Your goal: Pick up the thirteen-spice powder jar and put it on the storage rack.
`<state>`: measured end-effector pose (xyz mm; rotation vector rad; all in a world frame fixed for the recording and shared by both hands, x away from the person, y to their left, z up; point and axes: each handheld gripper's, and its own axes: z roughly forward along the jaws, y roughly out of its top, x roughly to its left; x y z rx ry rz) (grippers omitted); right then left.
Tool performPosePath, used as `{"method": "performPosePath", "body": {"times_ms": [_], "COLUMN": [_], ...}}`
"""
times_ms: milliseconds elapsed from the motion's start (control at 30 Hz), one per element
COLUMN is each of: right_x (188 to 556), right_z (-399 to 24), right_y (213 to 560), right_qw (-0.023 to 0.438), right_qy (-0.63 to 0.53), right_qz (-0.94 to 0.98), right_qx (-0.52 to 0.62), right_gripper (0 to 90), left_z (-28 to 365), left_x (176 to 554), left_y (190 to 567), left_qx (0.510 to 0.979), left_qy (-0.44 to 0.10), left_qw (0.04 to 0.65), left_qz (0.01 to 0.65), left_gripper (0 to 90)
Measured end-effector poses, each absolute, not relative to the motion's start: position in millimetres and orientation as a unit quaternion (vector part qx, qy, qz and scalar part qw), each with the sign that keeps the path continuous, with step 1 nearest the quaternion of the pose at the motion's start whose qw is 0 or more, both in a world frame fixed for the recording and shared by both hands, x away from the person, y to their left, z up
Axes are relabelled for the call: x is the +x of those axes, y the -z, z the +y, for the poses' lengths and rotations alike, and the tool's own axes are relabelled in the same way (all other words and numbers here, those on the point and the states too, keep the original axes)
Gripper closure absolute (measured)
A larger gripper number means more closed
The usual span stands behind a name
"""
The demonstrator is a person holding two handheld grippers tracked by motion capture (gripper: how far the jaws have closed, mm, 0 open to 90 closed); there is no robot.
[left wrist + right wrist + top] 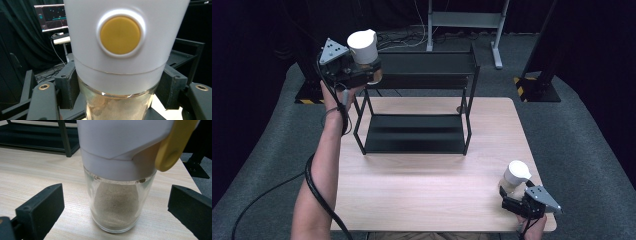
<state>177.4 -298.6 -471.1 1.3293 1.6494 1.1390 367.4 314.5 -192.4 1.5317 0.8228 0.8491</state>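
step: carrying one jar (363,46) up toward the top shelf (427,64) of the black rack (417,107), by the look of it; second jar (516,174) waiting its turn on the bench (422,200)

left gripper (362,67): up in the air at the rack's top left corner, fingers (68,86) clamped on the glass just under the white cap, one pad each side

right gripper (512,197): parked low at the near right corner of the bench, fingers (41,207) spread wide either side of the second jar, clear gaps both sides, not touching

where the jars are: first one lifted off the bench, level with the top shelf and just left of it; second one standing on the bench near the right edge, well apart from the rack

which way they point: both upright, long axis vertical, white cap on top, glass base down; first jar's round yellow button (120,35) faces back at the left gripper's camera; second jar's yellow flap (173,147) sticks out to the right in the right gripper view

contents: brownish powder at the bottom of each, not much of it

next move, probably: slide the held jar sideways over the shelf edge, keep it vertical, lower till the base sits flat, then let go

watch out for: rack's corner post (371,102) right beside the fingers, easy to clip; tall jar, tips easily if set down on the lip

lower shelf (414,132): bare, nothing on it yet
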Motion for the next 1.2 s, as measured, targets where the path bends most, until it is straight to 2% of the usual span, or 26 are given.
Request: {"method": "performPosePath", "body": {"times_ms": [767,1200], "right_x": [178,178], "right_z": [-299,-300], "right_y": [471,471], "right_qw": [0.359,0.357], "right_qy": [-0.442,-0.443], "right_qz": [0.64,0.64], "right_qx": [0.515,0.516], "right_gripper": [0.0,0.0], "left_z": [307,302], "left_x": [397,418], "left_y": [173,175], "left_qx": [0.647,0.651], "left_qy": [-0.369,-0.362], "left_qw": [0.553,0.538], "left_qz": [0.373,0.394], "left_gripper": [30.1,30.1]}}
